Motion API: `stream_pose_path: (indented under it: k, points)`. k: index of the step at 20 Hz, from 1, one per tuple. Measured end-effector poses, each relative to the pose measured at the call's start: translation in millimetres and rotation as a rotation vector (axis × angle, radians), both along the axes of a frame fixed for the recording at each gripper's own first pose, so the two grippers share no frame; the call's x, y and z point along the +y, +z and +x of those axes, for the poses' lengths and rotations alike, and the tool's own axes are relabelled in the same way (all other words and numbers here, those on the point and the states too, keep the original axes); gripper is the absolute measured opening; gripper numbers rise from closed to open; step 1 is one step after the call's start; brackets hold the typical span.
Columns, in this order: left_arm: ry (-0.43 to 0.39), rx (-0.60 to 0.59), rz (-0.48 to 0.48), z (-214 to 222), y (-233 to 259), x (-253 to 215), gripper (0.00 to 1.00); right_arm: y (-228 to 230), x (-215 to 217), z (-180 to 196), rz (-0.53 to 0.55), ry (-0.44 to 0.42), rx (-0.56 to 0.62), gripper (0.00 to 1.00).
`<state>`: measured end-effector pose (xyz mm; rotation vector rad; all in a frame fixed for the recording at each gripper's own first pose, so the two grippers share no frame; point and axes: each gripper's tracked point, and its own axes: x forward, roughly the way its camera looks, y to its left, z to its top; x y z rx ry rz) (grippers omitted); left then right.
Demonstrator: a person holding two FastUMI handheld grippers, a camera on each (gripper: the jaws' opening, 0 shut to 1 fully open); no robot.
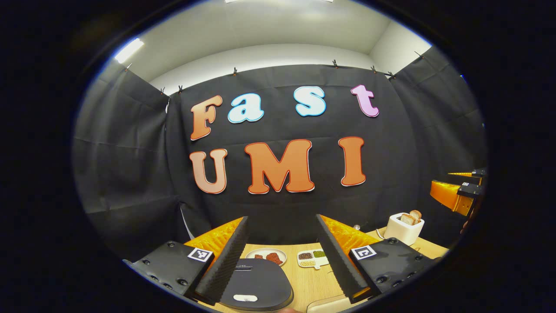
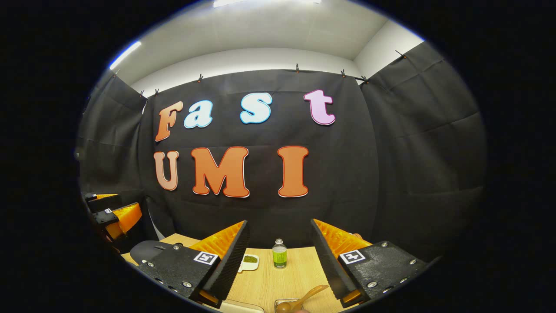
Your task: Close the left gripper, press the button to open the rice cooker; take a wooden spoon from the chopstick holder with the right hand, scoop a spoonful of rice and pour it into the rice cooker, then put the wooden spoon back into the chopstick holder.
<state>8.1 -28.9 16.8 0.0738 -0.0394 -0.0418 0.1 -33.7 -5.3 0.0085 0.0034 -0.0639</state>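
A: Where's the cooker [image 1: 256, 282]?
B: Lid down, between the left tool [image 1: 282, 256]'s wide fingers.
A: The spoon [image 2: 304, 299]?
B: In its holder [image 2: 286, 304] at the table [image 2: 278, 282] edge, below the wide-open right tool [image 2: 280, 261].

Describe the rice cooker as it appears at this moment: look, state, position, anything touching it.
The rice cooker sits low in the left gripper view, between the left gripper's open fingers, on a light wooden table. Only its top shows: a dark, matte, rounded lid, lying flat and closed, with a small pale oval button near the front edge and a thin dark handle-like bar toward the back. Nothing touches it; the fingers stand apart to either side. A dark rounded edge in the right gripper view is probably the same cooker.
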Motion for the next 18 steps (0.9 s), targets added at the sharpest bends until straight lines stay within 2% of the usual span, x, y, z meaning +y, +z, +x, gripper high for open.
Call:
stream_pose_path:
  k: [7,11,12,13,14,18]
  points:
    - [-0.017,-0.009,0.02,5,7,-1,1.0,0,-4,0,-0.008,-0.02,-0.004,0.9]
    - [0.007,0.051,0.007,12,-4,11,0.47,-4,-9,-2,-0.004,-0.035,0.005,0.9]
    - [0.063,0.069,0.006,13,-6,26,0.34,-5,-11,-1,-0.005,-0.04,0.009,0.9]
    - [0.084,0.099,0.004,19,-18,37,0.21,-6,-13,-3,-0.005,-0.042,0.012,0.9]
    - [0.071,0.146,-0.018,19,-22,34,0.07,-7,-15,-3,-0.007,-0.044,0.015,0.9]
    - [0.086,0.386,-0.079,46,-66,59,0.08,-13,-23,-8,-0.025,-0.062,0.036,0.9]
